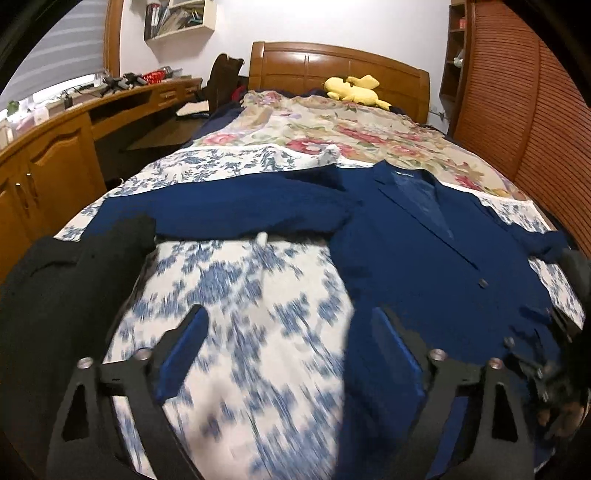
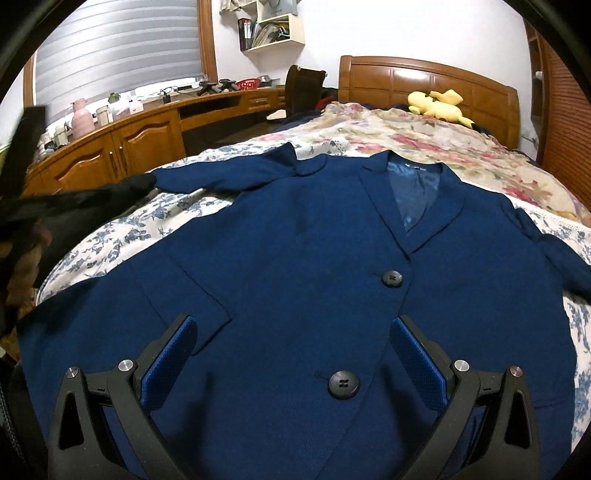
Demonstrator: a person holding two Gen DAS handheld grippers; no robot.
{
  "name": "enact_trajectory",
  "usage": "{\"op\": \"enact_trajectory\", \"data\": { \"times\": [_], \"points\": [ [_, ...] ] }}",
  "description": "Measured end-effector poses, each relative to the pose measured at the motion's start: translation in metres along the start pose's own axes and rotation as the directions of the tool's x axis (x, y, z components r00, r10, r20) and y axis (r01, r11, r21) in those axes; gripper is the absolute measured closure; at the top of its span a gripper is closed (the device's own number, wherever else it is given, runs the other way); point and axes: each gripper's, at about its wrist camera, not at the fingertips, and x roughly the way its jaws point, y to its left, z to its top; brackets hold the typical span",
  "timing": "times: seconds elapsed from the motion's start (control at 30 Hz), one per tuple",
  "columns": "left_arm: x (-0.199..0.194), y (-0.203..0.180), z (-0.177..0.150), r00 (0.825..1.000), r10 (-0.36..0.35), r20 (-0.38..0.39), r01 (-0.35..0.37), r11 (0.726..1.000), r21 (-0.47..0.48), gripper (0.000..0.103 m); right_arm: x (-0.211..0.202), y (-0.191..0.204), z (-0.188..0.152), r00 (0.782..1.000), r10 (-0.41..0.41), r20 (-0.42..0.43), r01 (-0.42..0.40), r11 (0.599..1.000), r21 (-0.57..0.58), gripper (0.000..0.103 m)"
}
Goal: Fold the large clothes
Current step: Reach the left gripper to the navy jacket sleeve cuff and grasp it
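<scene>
the navy blazer (image 2: 295,258) lay face up on the bed (image 1: 258,295), spread flat over a blue-and-white floral sheet (image 1: 240,314), its collar toward the headboard (image 2: 424,77) and its hem nearest the cameras. two dark buttons (image 2: 392,277) showed down its front, and the shiny blue lining was visible inside the open neck. one sleeve (image 1: 221,210) stretched straight out sideways across the sheet, toward the side where the long wooden surface stood; the other sleeve (image 2: 561,254) lay crumpled near the opposite edge of the bed.

the right tongs (image 2: 291,354) hung just above the lower front of the blazer, the jaws wide apart with nothing pressed between the blue pads; the lower button sat between them in that view. the left tongs (image 1: 291,347) were also spread open and empty, one finger over the sheet and the other over the blazer's edge, with the sheet there smeared by motion blur.

a black garment (image 1: 74,277) lay at the near corner, beside the outstretched sleeve's cuff. further up the bed was a quilt (image 1: 351,133) with red flowers, and a yellow plush toy (image 2: 437,103) rested against the headboard. the long wooden surface (image 2: 129,125) with cupboards ran under a window with a grey blind (image 2: 118,48), and a wall shelf (image 2: 273,29) held books.
</scene>
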Motion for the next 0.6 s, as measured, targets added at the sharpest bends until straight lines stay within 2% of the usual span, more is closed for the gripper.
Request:
{"op": "enact_trajectory", "data": {
  "times": [0.13, 0.37, 0.6],
  "points": [
    [0.033, 0.022, 0.024, 0.999, 0.01, -0.04, -0.011, 1.0, -0.025, 0.026, 0.013, 0.01, 0.008, 1.0, -0.009, 0.001, 0.009, 1.0, -0.007, 0.0],
    [0.092, 0.057, 0.057, 0.994, -0.016, -0.105, 0.0, 0.988, -0.152, 0.028, 0.027, 0.017, 0.014, 1.0, -0.013, 0.003, 0.013, 1.0, -0.012, 0.0],
    [0.142, 0.091, 0.061, 0.981, -0.075, -0.181, 0.007, 0.936, -0.353, 0.028, 0.027, 0.016, 0.011, 1.0, -0.006, 0.01, 0.007, 1.0, -0.01, 0.0]
  ]
}}
